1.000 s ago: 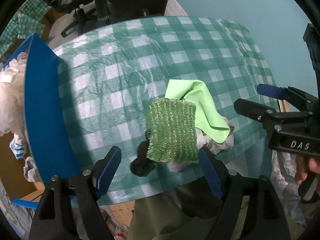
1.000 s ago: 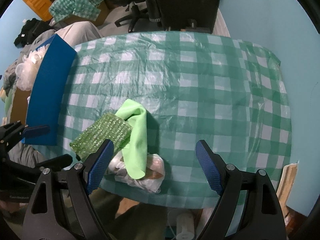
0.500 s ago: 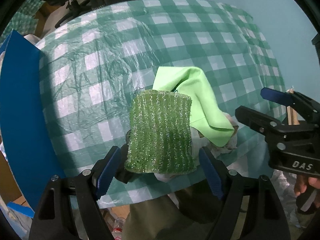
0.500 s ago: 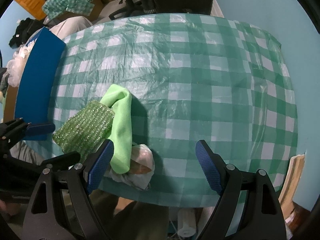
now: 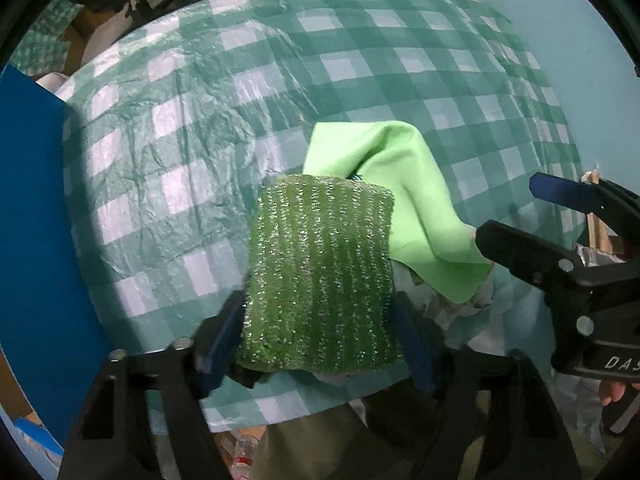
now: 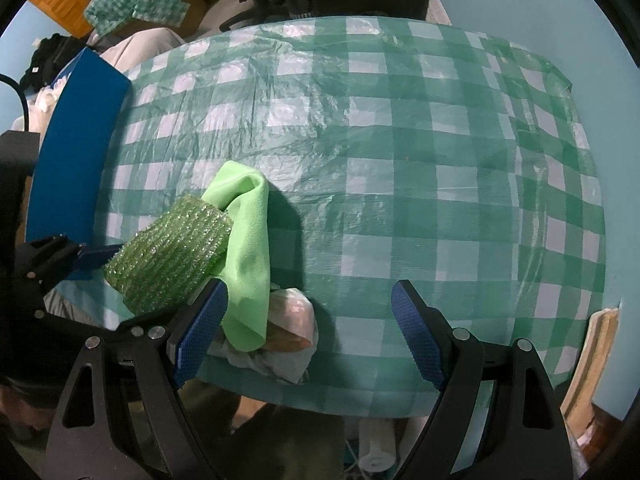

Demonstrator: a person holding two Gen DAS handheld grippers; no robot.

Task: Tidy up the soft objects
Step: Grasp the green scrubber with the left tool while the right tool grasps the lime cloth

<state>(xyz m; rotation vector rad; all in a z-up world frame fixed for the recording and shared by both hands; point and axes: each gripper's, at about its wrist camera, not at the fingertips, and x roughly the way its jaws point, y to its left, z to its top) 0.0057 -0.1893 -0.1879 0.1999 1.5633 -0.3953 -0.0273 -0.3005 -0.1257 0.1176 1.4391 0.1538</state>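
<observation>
A glittery green scrubbing sponge [image 5: 320,272] lies near the table's front edge, over a lime green cloth [image 5: 416,200] and a crumpled white bag [image 6: 288,332]. My left gripper [image 5: 320,312] points straight down over the sponge. Its jaws are closing, and both blue pads press the sponge's sides so that it bows upward [image 6: 172,256]. A dark item peeks out under the sponge's near left corner. My right gripper [image 6: 308,292] hangs open over the tablecloth just right of the pile. Its left finger [image 6: 200,328] is beside the cloth and nothing is gripped.
The green checked plastic tablecloth [image 6: 400,160] covers the table. A blue board [image 5: 32,220] stands along its left side. The front edge [image 6: 360,400] runs right below both grippers. Chairs and clutter sit beyond the far edge.
My left gripper came down around the sponge and its jaws narrowed from wide apart onto its sides. The sponge now arches up. My right gripper sank a little.
</observation>
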